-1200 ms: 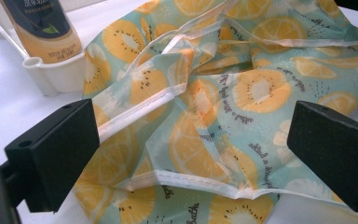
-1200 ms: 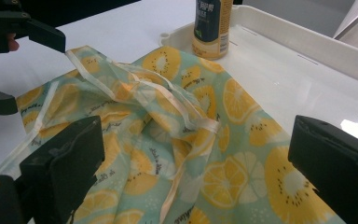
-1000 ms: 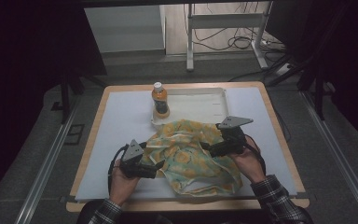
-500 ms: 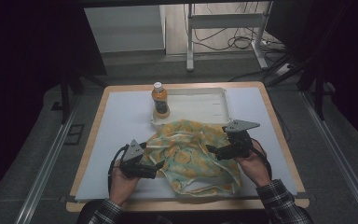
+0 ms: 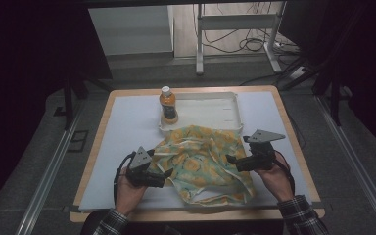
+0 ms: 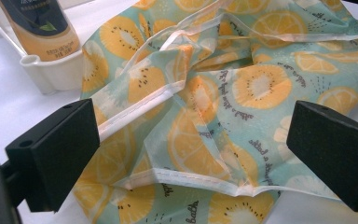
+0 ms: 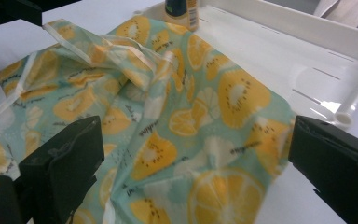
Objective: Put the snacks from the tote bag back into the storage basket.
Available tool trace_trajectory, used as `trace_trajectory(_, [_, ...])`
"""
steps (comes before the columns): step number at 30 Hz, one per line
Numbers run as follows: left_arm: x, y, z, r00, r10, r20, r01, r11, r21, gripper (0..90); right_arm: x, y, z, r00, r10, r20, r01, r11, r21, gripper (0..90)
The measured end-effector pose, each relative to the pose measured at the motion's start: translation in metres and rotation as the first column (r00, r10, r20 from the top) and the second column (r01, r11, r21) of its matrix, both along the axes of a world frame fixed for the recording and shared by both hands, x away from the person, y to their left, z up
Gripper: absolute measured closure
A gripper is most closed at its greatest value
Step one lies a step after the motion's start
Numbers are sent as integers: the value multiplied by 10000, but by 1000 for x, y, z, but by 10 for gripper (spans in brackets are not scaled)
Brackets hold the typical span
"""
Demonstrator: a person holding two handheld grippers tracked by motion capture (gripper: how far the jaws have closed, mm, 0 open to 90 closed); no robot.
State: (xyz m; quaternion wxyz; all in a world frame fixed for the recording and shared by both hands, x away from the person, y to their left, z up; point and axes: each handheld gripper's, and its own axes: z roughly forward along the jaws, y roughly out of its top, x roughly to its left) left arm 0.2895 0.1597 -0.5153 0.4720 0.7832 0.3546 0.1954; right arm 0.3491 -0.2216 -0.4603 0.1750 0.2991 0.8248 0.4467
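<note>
Inside the white tray stands a bottle, cloth overlapping its rim.

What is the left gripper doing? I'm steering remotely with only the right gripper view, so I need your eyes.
Observer: The left gripper is open at the cloth's near left edge, a white hem between its jaws.
Operator: And my gripper from above?
Observer: The right gripper is open too, at the cloth's right side.
Operator: Is the bottle capped?
Observer: Yes, the bottle has a white cap and stands in the tray's left end.
</note>
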Motion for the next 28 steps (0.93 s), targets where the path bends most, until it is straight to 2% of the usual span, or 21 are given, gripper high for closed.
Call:
trace_trajectory(12, [0,-1,0,10000,-28,-12,29,10000,56,24,-9,-22,-5,9995,-304,63,303,9994,175,33])
trace_trajectory(18, [0,-2,-1,10000,-81,-50,81,9999,85,24,-13,-33,-8,9995,-277,150,273,9993,274,33])
trace_trajectory(28, [0,-1,-1,10000,-26,-34,26,10000,81,25,-12,-44,-16,9983,-567,-114,570,9982,211,33])
